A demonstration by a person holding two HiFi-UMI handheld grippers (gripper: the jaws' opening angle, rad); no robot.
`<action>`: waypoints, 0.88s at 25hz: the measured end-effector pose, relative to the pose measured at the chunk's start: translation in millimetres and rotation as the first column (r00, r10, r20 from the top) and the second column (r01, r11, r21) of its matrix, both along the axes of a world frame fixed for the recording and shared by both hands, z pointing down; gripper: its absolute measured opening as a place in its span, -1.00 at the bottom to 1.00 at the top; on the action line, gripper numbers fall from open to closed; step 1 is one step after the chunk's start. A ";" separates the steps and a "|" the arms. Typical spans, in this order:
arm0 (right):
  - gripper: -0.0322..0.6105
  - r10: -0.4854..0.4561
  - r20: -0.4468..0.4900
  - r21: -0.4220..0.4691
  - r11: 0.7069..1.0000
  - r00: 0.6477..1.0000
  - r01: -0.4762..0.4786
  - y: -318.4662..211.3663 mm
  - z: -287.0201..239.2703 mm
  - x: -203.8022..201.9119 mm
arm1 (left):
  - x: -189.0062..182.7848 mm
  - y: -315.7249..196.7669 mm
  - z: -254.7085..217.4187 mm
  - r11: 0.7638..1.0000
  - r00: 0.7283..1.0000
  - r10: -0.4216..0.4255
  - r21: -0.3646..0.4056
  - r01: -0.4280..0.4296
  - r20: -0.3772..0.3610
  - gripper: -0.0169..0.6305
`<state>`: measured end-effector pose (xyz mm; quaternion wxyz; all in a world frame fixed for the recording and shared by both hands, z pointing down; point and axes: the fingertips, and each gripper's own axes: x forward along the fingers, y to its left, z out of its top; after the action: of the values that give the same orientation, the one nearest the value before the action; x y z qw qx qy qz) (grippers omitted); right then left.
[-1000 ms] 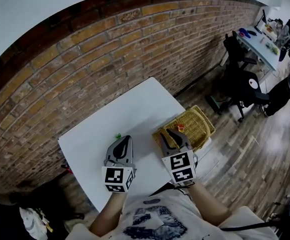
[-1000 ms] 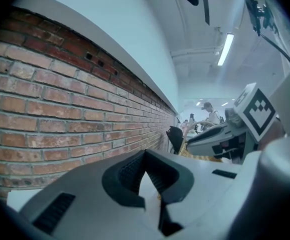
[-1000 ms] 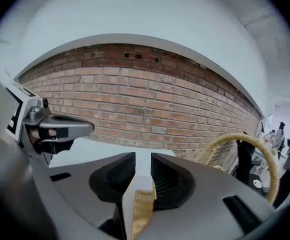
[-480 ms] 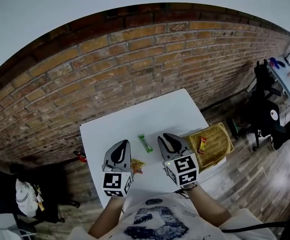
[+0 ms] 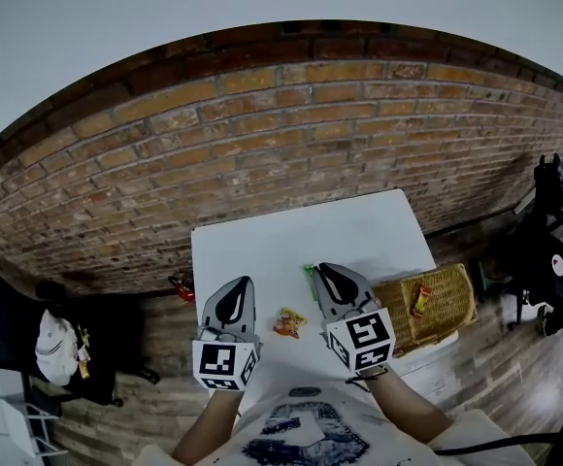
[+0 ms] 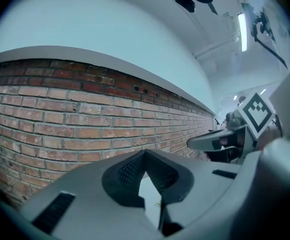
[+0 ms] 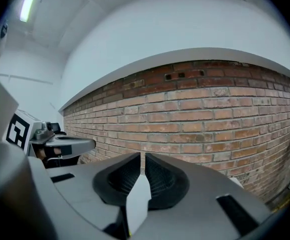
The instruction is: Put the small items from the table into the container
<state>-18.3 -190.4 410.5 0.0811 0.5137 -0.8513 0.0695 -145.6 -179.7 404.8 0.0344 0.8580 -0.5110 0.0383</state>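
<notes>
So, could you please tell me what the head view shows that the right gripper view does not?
Only the head view shows the wicker basket with an orange packet in it, and the snack packet lying on the table.
Only the right gripper view shows the right claw from close up, with its jaws nearly together, closing with nothing between them, and a ceiling light.
Both show the brick wall and the left claw.

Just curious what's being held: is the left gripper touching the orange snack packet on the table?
Apart. The head view shows bare white table between the left gripper and the orange snack packet.
</notes>
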 end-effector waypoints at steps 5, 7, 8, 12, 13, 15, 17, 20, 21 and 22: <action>-0.80 -0.032 0.019 0.032 0.999 0.999 0.031 6.0 -11.3 -9.1 | -10.5 9.5 -3.2 1.000 1.000 -0.024 0.001 0.024 0.003 -0.81; -0.81 -0.034 0.026 0.026 0.999 0.999 0.033 11.0 -11.6 -8.7 | -12.1 14.5 -5.0 1.000 1.000 -0.026 -0.004 0.026 0.000 -0.81; -0.82 -0.033 0.031 0.025 0.999 0.999 0.032 12.8 -12.0 -8.2 | -13.3 16.1 -6.5 1.000 1.000 -0.026 -0.004 0.026 -0.002 -0.81; -0.83 -0.034 0.040 0.033 0.999 0.999 0.033 12.7 -15.9 -7.0 | -16.2 16.0 -14.6 1.000 1.000 -0.022 0.009 0.022 0.000 -0.81; -0.83 -0.036 0.040 0.034 0.999 0.999 0.035 12.3 -16.5 -6.7 | -15.6 15.5 -16.2 1.000 1.000 -0.019 0.014 0.019 0.004 -0.81; -0.84 -0.037 0.044 0.031 0.999 0.998 0.035 12.7 -16.2 -6.9 | -14.6 15.5 -17.2 1.000 1.000 -0.014 0.016 0.014 0.017 -0.81; -0.83 -0.040 0.055 0.024 0.999 0.998 0.039 14.7 -14.6 -8.5 | -13.4 16.7 -15.0 1.000 0.999 -0.011 0.011 0.011 0.032 -0.81; -0.83 -0.049 0.055 0.020 0.999 0.997 0.048 15.9 -12.9 -9.5 | -10.1 16.8 -13.1 1.000 0.999 -0.010 0.007 0.010 0.033 -0.81; -0.83 -0.051 0.053 0.021 0.999 0.997 0.050 15.4 -12.7 -9.0 | -9.0 16.0 -13.4 1.000 1.000 -0.011 0.009 0.010 0.025 -0.81; -0.83 -0.050 0.052 0.021 0.999 0.997 0.049 15.0 -12.2 -8.2 | -8.2 15.6 -13.5 1.000 1.000 -0.010 0.010 0.010 0.018 -0.81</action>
<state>-26.5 -175.4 398.3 0.0555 0.4911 -0.8663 0.0726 -153.8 -164.2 391.3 0.0260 0.8552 -0.5158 0.0433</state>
